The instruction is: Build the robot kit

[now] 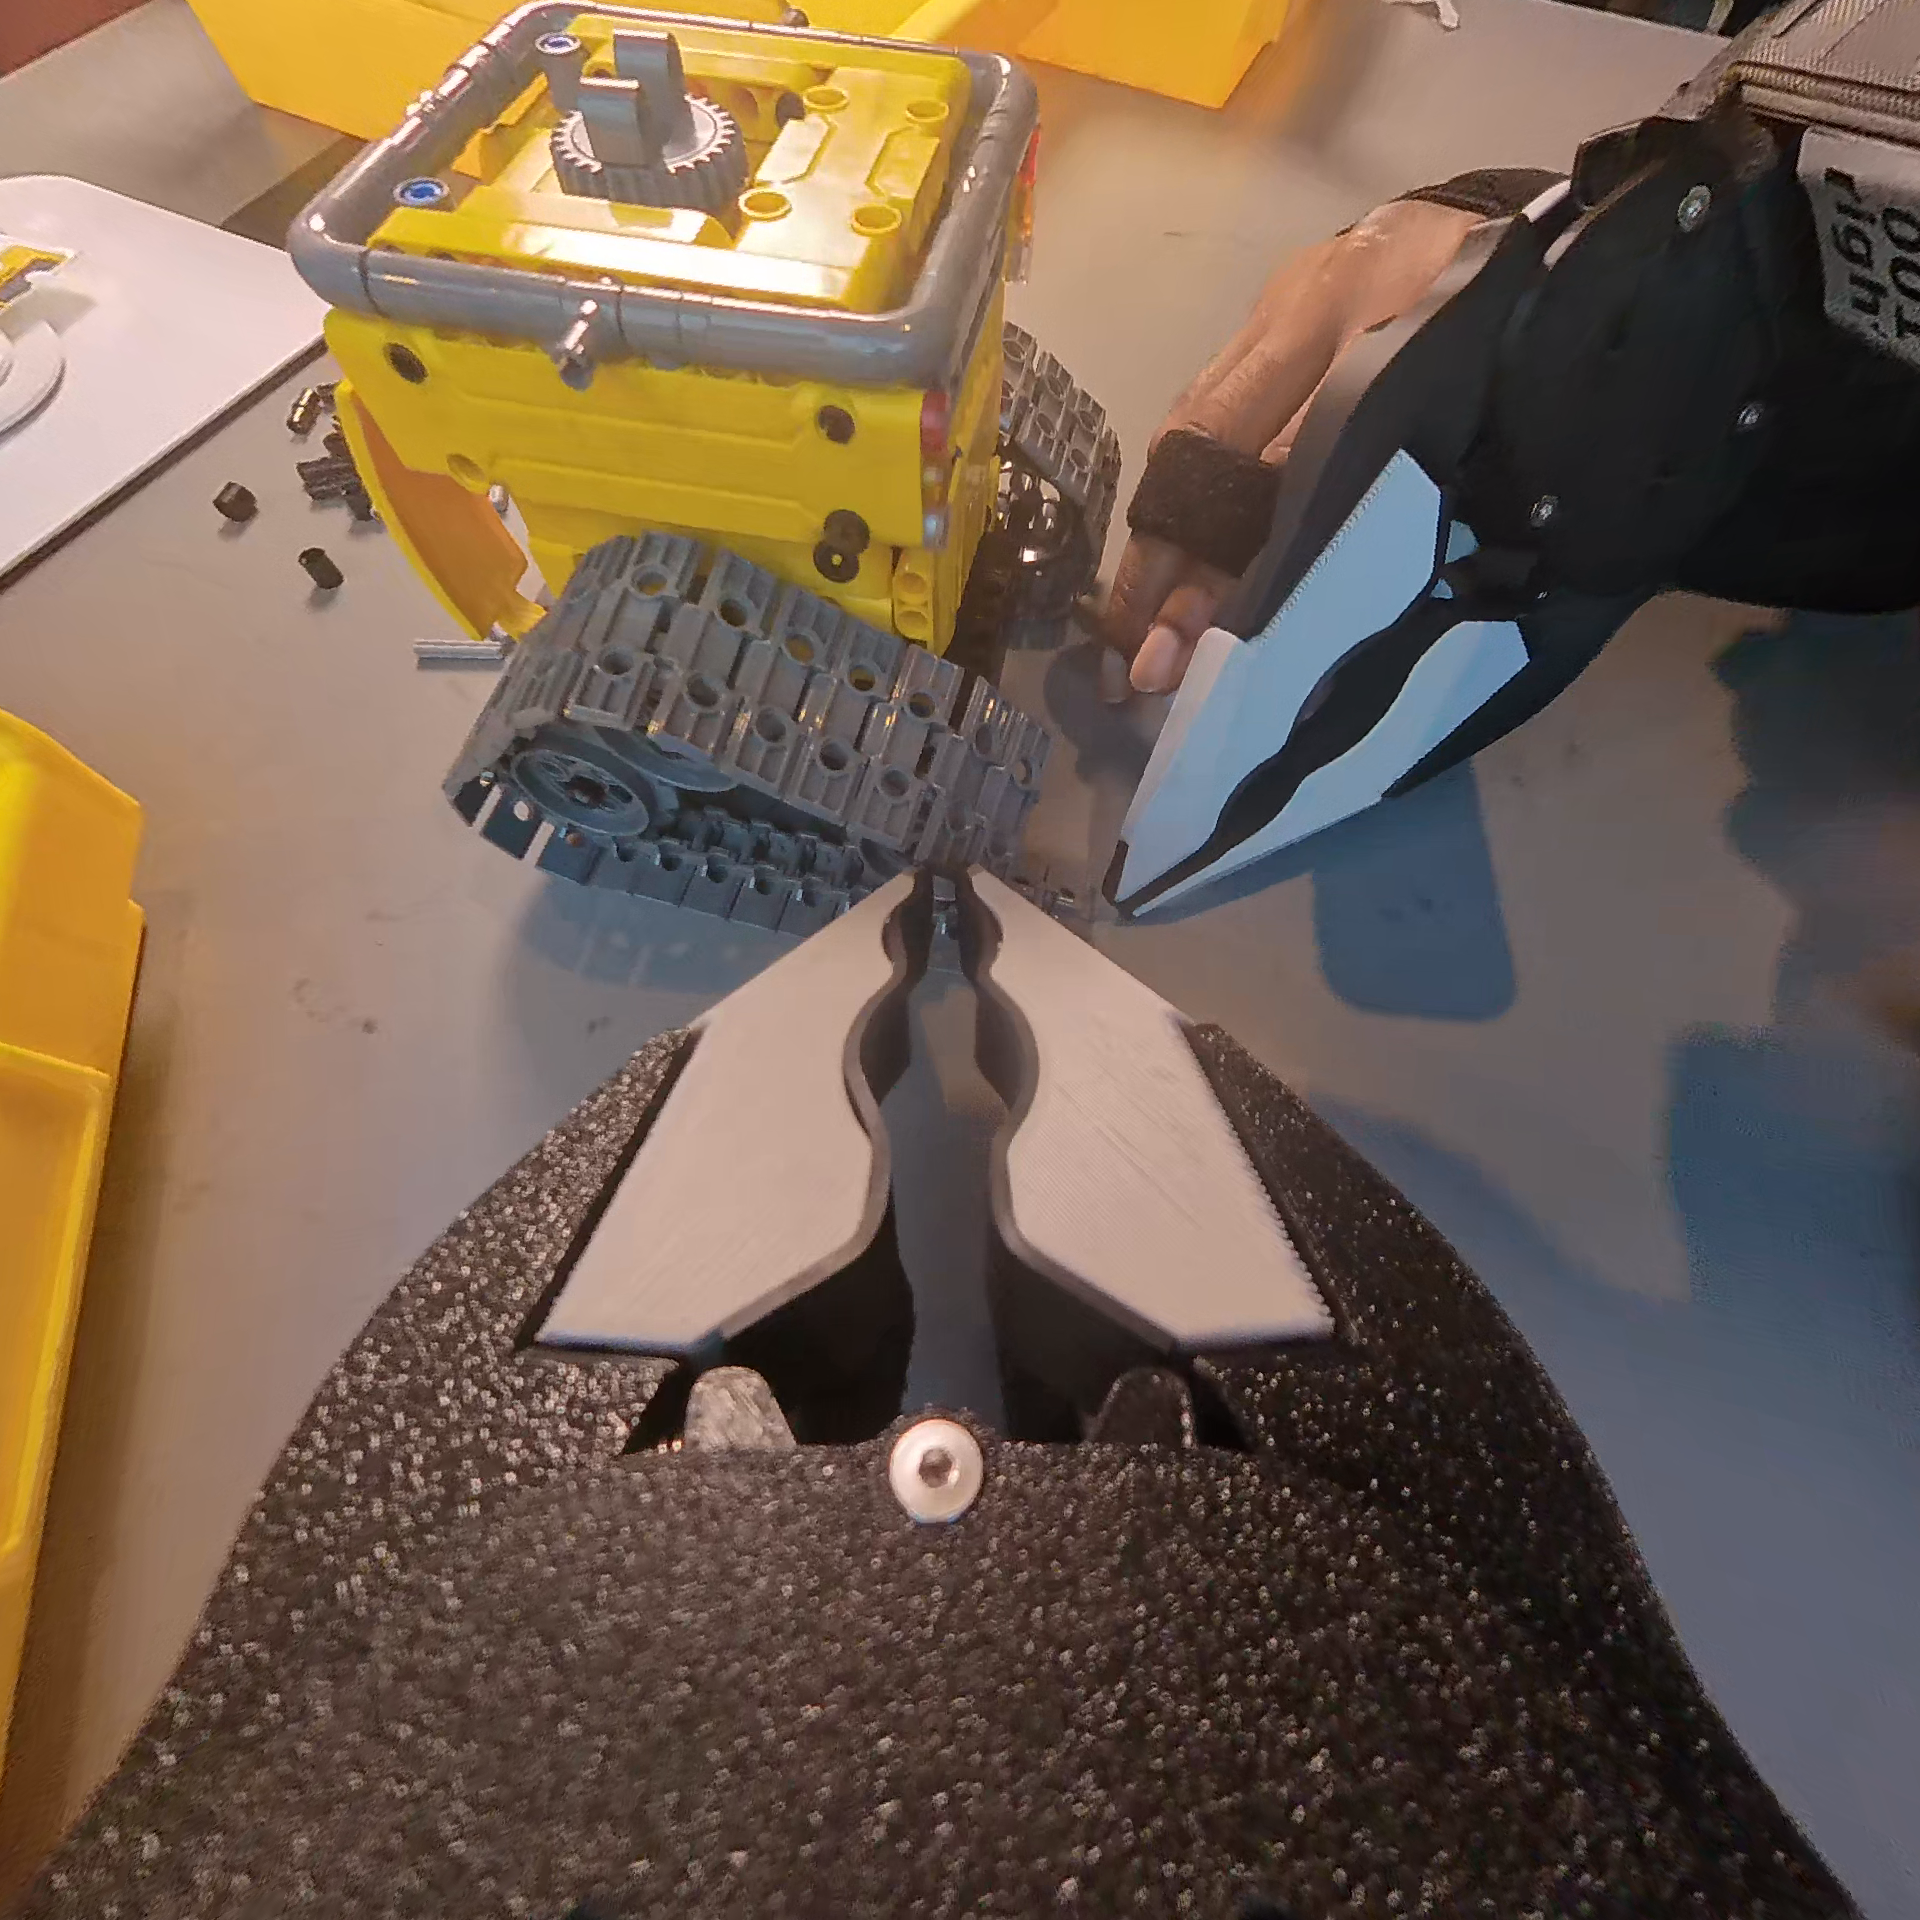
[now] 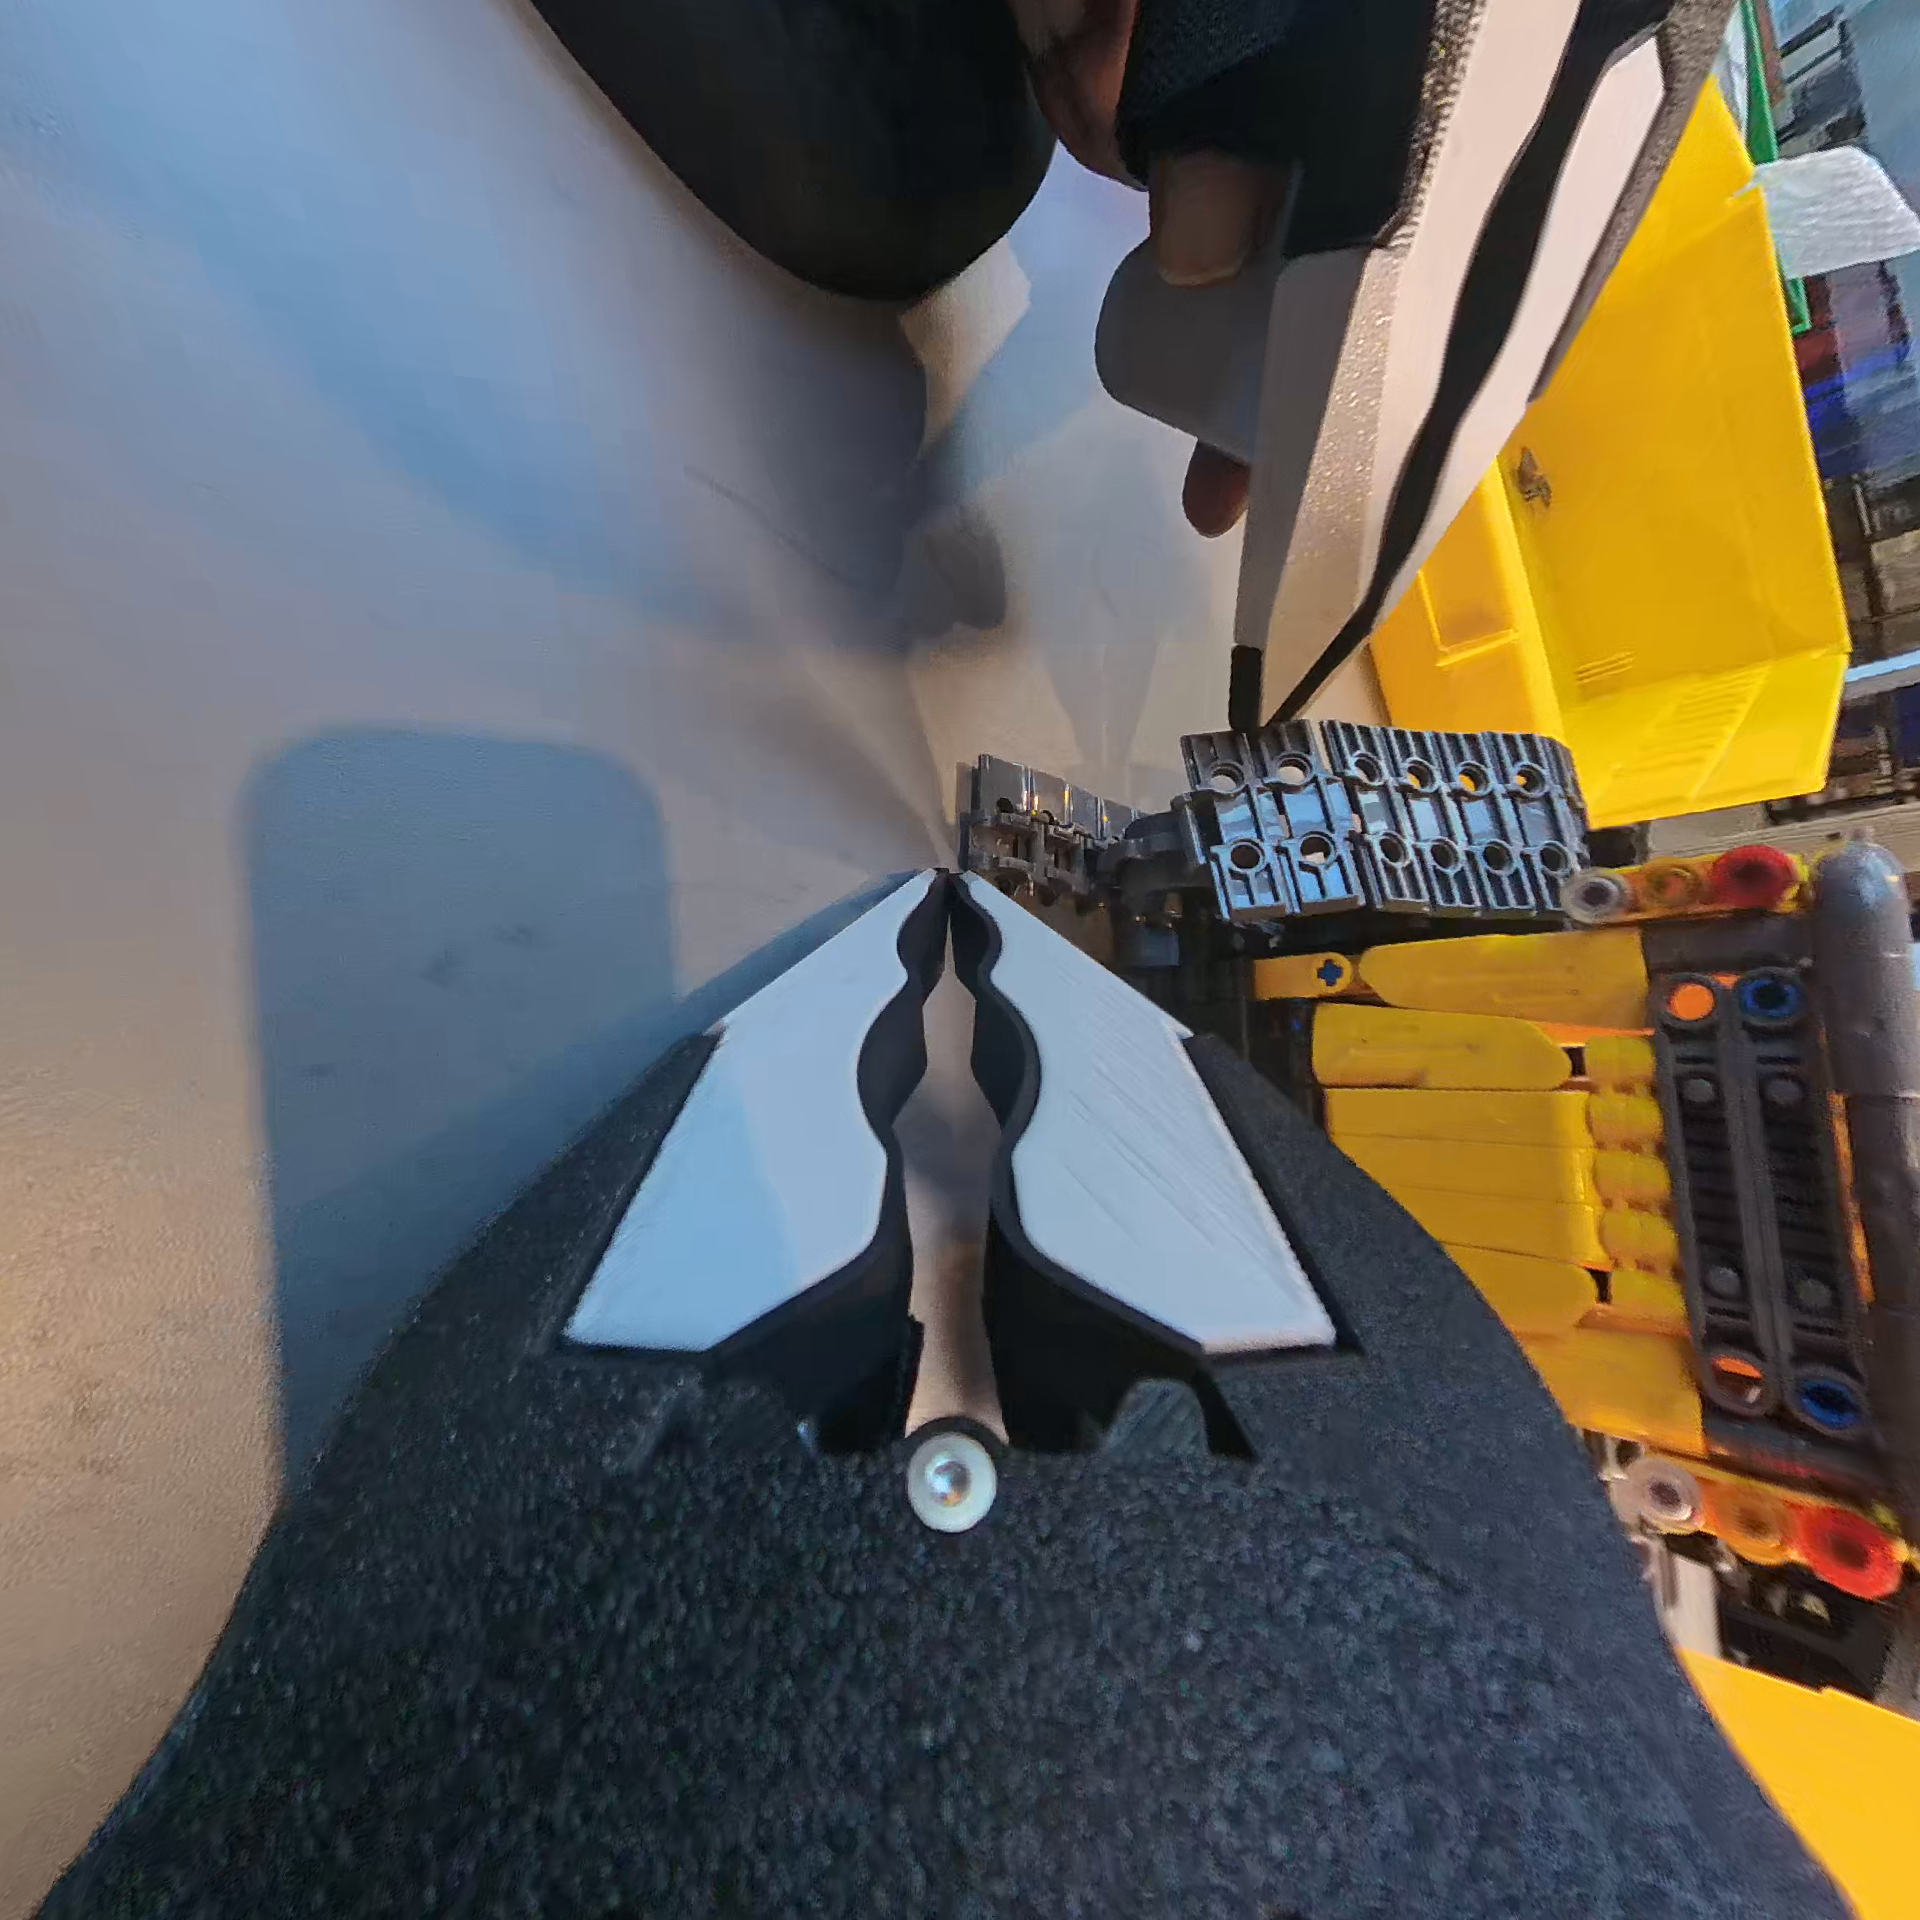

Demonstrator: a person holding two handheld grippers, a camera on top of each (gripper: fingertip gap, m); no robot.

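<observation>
At frame centre, the left gripper is almost closed, its tips at the grey track of the yellow model vehicle. The right gripper, also nearly closed, holds nothing beside the track.

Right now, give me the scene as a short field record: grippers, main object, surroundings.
left gripper: nearly shut, tips at the grey link track; grip on it cannot be told
right gripper: shut, empty, tips low by the track's end
main object: yellow brick-built tracked vehicle with grey tube frame and a grey gear on top
surface: grey tabletop
loose parts: small black pins left of the vehicle
bins: yellow plastic bin at left edge
</observation>
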